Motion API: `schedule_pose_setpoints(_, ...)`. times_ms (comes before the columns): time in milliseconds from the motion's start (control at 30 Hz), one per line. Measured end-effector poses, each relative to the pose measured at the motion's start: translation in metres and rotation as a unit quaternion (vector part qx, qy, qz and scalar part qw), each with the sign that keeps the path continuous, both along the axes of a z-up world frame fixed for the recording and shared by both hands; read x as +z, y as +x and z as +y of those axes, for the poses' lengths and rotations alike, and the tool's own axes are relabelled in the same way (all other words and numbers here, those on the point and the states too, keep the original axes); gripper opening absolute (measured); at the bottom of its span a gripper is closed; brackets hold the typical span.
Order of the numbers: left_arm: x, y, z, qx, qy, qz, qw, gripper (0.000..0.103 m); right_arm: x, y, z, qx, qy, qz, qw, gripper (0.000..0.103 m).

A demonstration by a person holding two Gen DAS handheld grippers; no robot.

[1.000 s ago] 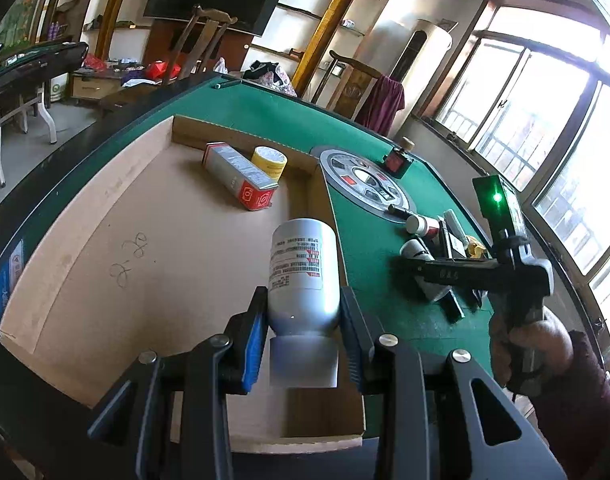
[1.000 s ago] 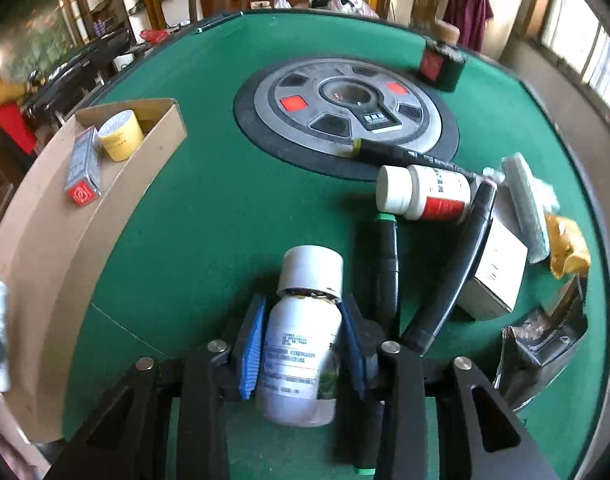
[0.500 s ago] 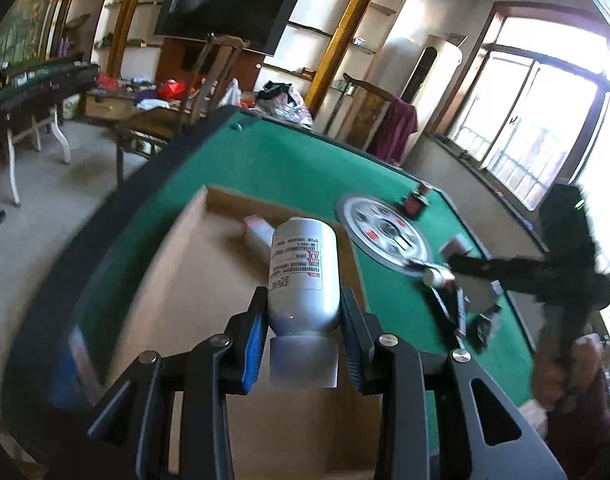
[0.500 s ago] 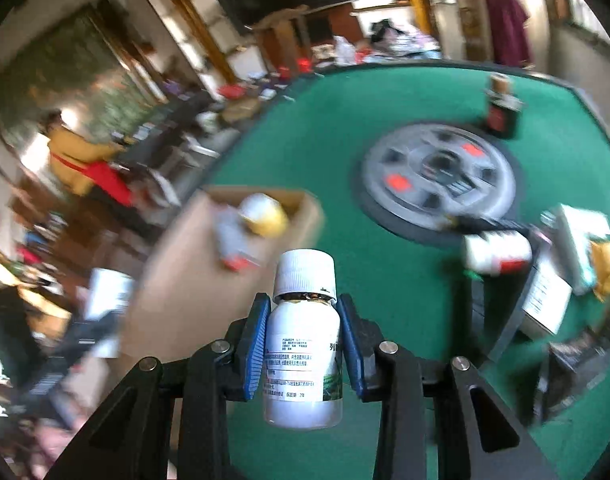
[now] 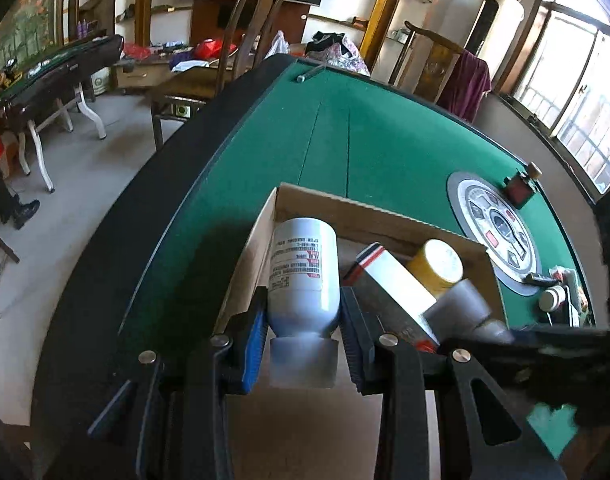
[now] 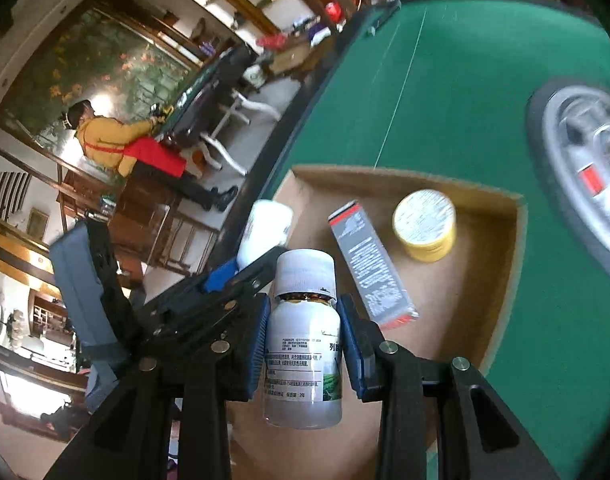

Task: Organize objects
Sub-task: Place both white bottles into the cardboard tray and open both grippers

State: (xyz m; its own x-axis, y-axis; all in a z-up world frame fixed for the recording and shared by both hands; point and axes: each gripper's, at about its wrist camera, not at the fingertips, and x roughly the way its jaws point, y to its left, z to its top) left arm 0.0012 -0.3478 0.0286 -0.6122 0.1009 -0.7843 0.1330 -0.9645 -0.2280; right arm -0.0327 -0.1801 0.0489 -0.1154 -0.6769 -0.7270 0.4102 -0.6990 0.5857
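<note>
Smooth white plastic bottles (image 5: 304, 276) (image 6: 303, 354) clamped over shallow cardboard tray (image 6: 501, 240).

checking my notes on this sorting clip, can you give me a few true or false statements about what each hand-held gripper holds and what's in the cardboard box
1. The left hand-held gripper grips a white bottle. True.
2. The right hand-held gripper is empty. False: it is shut on a white-capped bottle.
3. A yellow jar lies inside the cardboard box. True.
4. The long grey carton lies on the green felt outside the box. False: it lies inside the box, beside the yellow jar.
5. The left gripper's bottle is held cap end toward the camera. True.
</note>
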Motion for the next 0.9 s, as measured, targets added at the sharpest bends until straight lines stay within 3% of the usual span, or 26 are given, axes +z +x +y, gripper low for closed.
schedule_pose_setpoints(133, -0.006, 0.002, -0.01, 0.013, 0.028, 0.001, 0.9995, 0.033, -0.022, -0.014, -0.012, -0.006, -0.013, -0.022, 1.0, 0.038)
schedule_pose_setpoints(200, -0.001, 0.006, -0.01, 0.017, 0.024, 0.013, 0.9995, 0.034, -0.03, -0.02, -0.017, -0.009, -0.017, -0.031, 0.999, 0.038)
schedule_pose_setpoints(267, 0.006, 0.011, -0.008, 0.02, 0.017, 0.032, 0.9992, 0.046, -0.031, -0.023, -0.02, -0.007, -0.023, -0.031, 0.999, 0.038)
schedule_pose_setpoints(333, 0.015, 0.017, -0.007, 0.035, -0.006, 0.047, 0.9983, 0.049, -0.03, -0.026, -0.024, -0.005, -0.024, -0.028, 0.999, 0.039)
schedule_pose_setpoints(500, 0.029, 0.028, -0.007, 0.052, -0.015, 0.056, 0.997, 0.059, -0.026, -0.031, -0.022, -0.01, -0.033, -0.026, 0.999, 0.044)
schedule_pose_setpoints(567, 0.037, 0.034, -0.004, 0.054, -0.012, 0.065, 0.9963, 0.075, -0.021, -0.03, -0.02, -0.008, -0.034, -0.018, 0.999, 0.046)
schedule_pose_setpoints(733, 0.067, 0.061, 0.021, 0.062, -0.074, 0.103, 0.99, 0.08, -0.005, -0.02, -0.011, -0.001, -0.045, 0.0, 0.999, 0.049)
schedule_pose_setpoints(900, 0.093, 0.081, 0.054, 0.054, -0.132, 0.13, 0.9812, 0.085, 0.015, 0.0, 0.011, -0.006, -0.053, 0.032, 0.998, 0.06)
